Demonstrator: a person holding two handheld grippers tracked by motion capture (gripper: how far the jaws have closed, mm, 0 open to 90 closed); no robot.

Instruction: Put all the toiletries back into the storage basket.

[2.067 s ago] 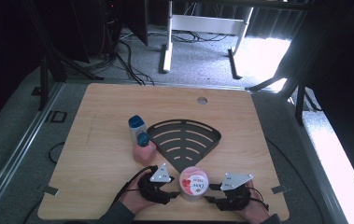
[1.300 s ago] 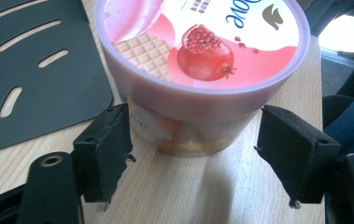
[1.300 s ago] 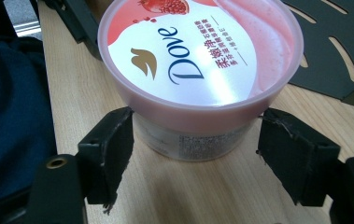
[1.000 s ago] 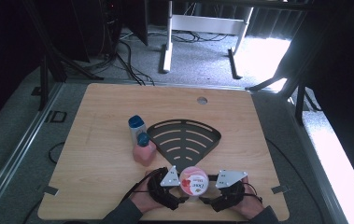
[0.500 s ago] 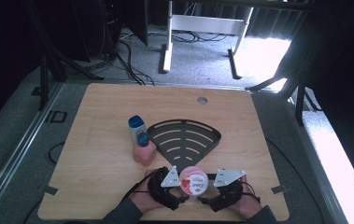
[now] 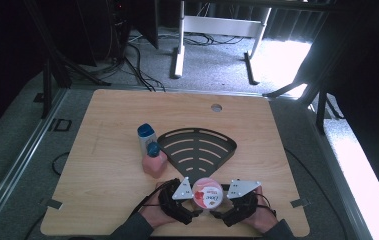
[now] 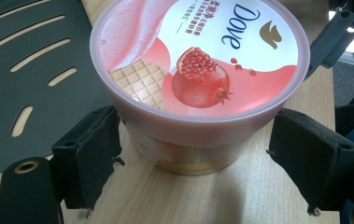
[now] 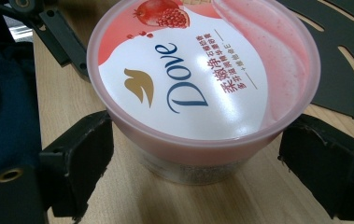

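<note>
Looking down from the high view, I have the round pink-lidded Dove tub (image 6: 207, 192) standing on the pale wooden table (image 6: 102, 120), just off the pointed near tip of the black fan-shaped slotted metal tray (image 6: 197, 150), with a gripper on either side. Its lid is on, so I cannot tell what is inside; the lid is smooth glossy plastic printed with a pomegranate, a waffle pattern and a pink swirl, and the wall below it is translucent.

The left gripper (image 7: 191, 158) has its padded black jaws apart, one on each side of the tub's wall, with a sliver of table showing between pad and tub. The right gripper (image 8: 195, 161) stands the same way (its jaws have just been opening), the tub between them but the pads off it.

Left of the tray, touching its edge, stands a squat pink bottle with a blue cap (image 6: 154, 160), and just behind that a white bottle with a blue top (image 6: 146, 136). Beyond the tray's curved rim is a round hole in the tabletop (image 6: 216, 107).

Compared with two seconds ago, both hands sit closer in against the tub; the tub, tray and bottles lie where they did.
</note>
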